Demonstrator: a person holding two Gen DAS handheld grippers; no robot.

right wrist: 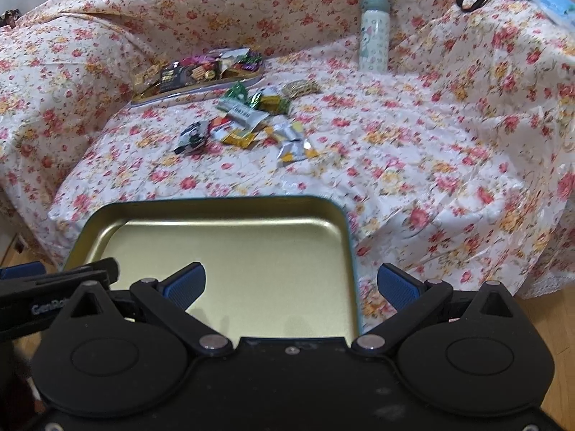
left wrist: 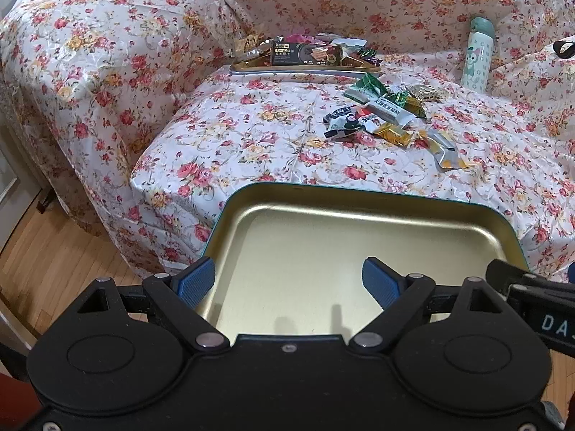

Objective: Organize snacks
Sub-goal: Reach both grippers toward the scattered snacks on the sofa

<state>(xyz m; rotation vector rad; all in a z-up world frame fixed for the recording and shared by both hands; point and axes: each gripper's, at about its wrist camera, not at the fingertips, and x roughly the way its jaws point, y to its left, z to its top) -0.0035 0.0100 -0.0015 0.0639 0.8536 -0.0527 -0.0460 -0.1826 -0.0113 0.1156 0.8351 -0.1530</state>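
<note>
An empty gold tin tray (left wrist: 359, 215) with a teal rim lies at the sofa seat's front edge; it also shows in the right wrist view (right wrist: 215, 212). My left gripper (left wrist: 287, 282) is open over its near part. My right gripper (right wrist: 291, 287) is open over the tray's right rim. A pile of loose wrapped snacks (left wrist: 388, 115) lies mid-seat, also in the right wrist view (right wrist: 248, 125). A second tin (left wrist: 305, 69) full of snacks sits at the back, seen too in the right wrist view (right wrist: 194, 88).
A pale green bottle (left wrist: 477, 54) stands upright at the back right of the seat, also in the right wrist view (right wrist: 373, 32). A floral cover (left wrist: 251, 136) drapes the whole sofa. Wooden floor (left wrist: 54, 251) lies to the left below the seat.
</note>
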